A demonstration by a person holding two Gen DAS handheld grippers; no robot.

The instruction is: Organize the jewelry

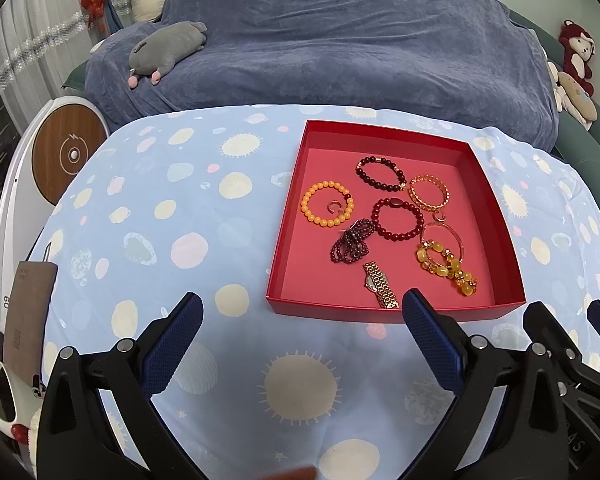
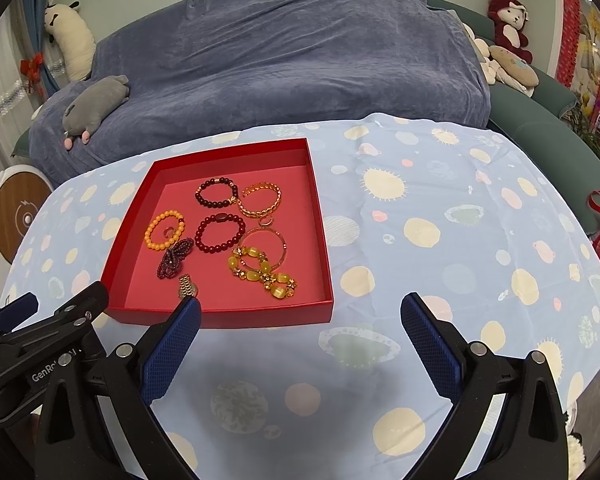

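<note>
A red box (image 1: pixel 288 216) (image 2: pixel 320 216) sits on the blue patterned tablecloth and holds several pieces of jewelry: an orange bead bracelet (image 1: pixel 326 204) (image 2: pixel 165 230), dark red bead bracelets (image 1: pixel 399 218) (image 2: pixel 220 233), a gold chain bracelet (image 1: pixel 429 193) (image 2: pixel 260 200), a yellow stone bracelet (image 1: pixel 446 262) (image 2: pixel 262 270), a dark beaded strand (image 1: pixel 350 242) (image 2: pixel 174 258) and a gold watch (image 1: pixel 380 284) (image 2: pixel 187 288). My left gripper (image 1: pixel 302 308) is open and empty, just short of the box's near edge. My right gripper (image 2: pixel 300 308) is open and empty, near the box's near right corner.
The tablecloth (image 1: pixel 160 216) (image 2: pixel 460 220) covers the table. A sofa under a blue-grey blanket (image 1: pixel 320 40) (image 2: pixel 280 48) stands behind, with a grey plush toy (image 1: pixel 166 46) on it. A white device with a round wooden top (image 1: pixel 66 156) stands at the left.
</note>
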